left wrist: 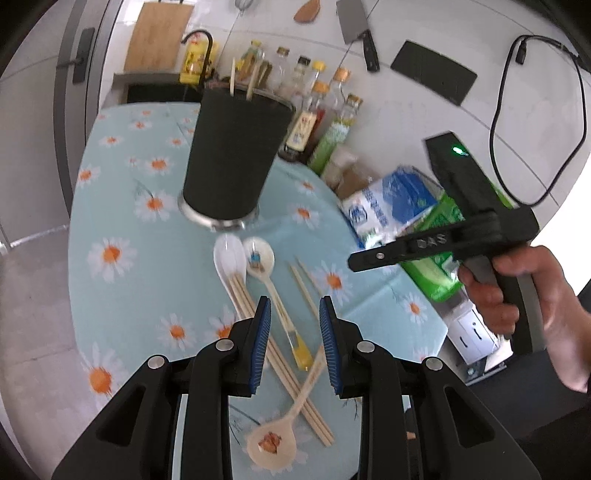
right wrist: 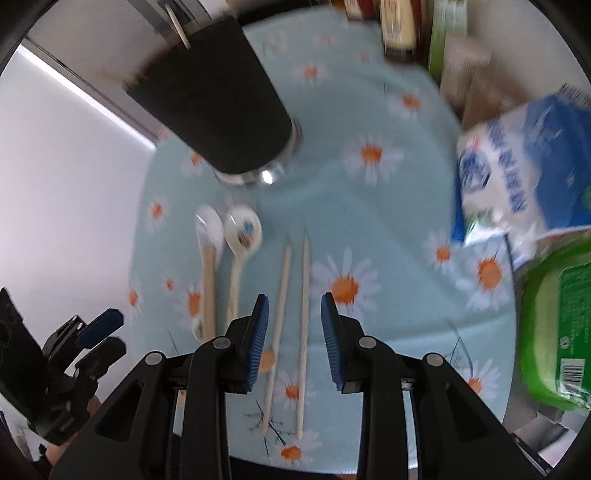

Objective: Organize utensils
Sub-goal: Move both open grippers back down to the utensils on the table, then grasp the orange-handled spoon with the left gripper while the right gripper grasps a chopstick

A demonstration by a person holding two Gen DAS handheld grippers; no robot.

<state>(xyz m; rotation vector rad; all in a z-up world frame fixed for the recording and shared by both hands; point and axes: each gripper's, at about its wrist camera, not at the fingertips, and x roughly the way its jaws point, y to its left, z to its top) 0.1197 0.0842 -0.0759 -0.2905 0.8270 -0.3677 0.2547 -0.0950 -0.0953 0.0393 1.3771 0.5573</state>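
Utensils lie loose on the daisy-print tablecloth [left wrist: 122, 206], in front of the black utensil holder [left wrist: 232, 155].
Holder: upright on a shiny metal base, two chopstick ends poking out of its top.
White ceramic spoon [left wrist: 229, 254] and a second white spoon with a printed bowl [left wrist: 260, 258] side by side just before the holder's base, bowls toward it.
Bundle of chopsticks [left wrist: 258, 325] lies over the first spoon's handle and runs down under the left gripper [left wrist: 294, 314].
Wooden spoon [left wrist: 277, 439] nearest the left camera, its handle crossing the bundle.
Separate pair of chopsticks [right wrist: 291, 332], roughly parallel, apart from each other, lying between the right gripper's fingers in its own view.
Left gripper: jaws spread, nothing held, above the table.
Right gripper [right wrist: 294, 314]: jaws spread, empty.
Right side: blue-and-white bag [left wrist: 388, 206], green package [right wrist: 557, 325].
Back edge: row of condiment bottles [left wrist: 317, 110]. Cleaver [left wrist: 356, 29] on the wall.
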